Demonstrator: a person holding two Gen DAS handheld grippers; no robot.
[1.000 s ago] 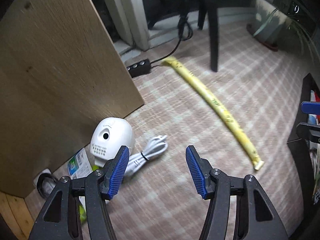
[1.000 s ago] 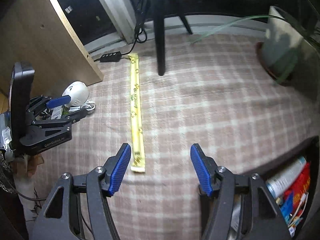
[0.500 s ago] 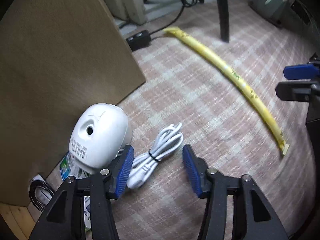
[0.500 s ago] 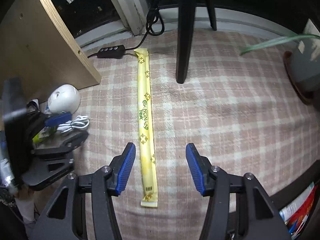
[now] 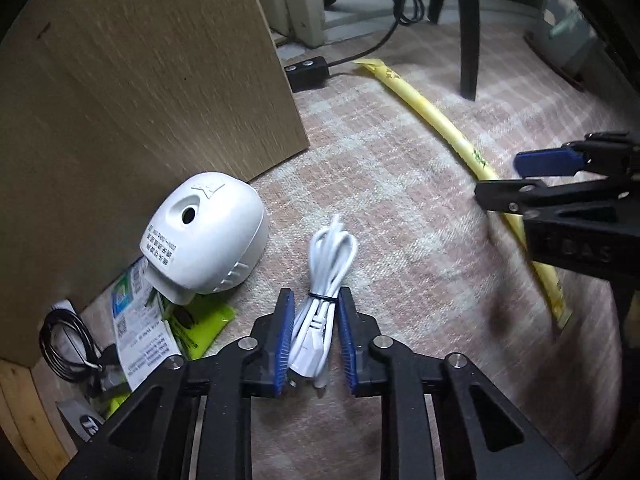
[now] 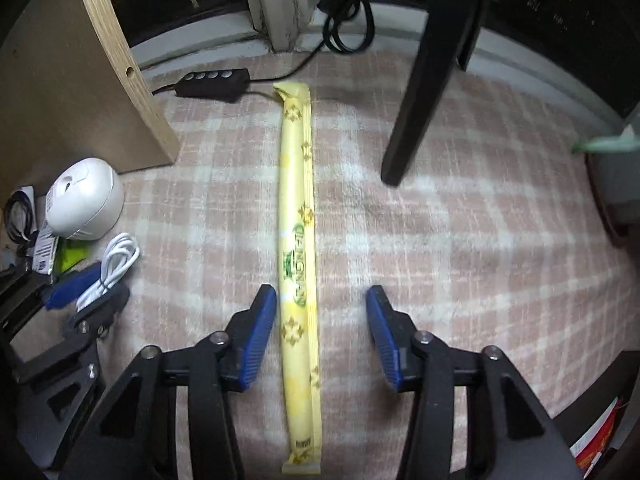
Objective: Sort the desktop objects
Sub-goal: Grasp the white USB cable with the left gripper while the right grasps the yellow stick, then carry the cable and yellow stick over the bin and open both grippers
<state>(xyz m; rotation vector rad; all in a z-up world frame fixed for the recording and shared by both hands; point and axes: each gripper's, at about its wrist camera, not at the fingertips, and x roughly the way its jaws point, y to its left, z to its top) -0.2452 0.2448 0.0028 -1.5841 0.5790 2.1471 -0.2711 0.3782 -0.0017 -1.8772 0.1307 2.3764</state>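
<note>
- Your left gripper [image 5: 312, 340] points steeply down at the bundled white cable with a black tie [image 5: 324, 280]. The plug end of the bundle lies between the two blue pads, and the looped end lies on the carpet beyond the fingertips.
- The left jaws are closing and are already narrow. The pads stand just beside the cable on both sides; if they press it, you cannot tell from this view.
- Your right gripper [image 6: 322, 328] points down over the long yellow tube-shaped packet with green print [image 6: 298, 264], which lies straight on the pink checked carpet [image 6: 480, 240].
- The right jaws are closing, about half open. The packet passes between them, just beside the left pad and apart from the right pad. Nothing is gripped.
- The white rounded plastic device [image 5: 204, 236] lies just left of the cable, on a printed leaflet [image 5: 136, 332] and a lime-green packet [image 5: 200, 328], near the wooden panel [image 5: 140, 100].
- A dark container shows only at the lower right corner of the right view; its contents are too cropped to tell.
</note>
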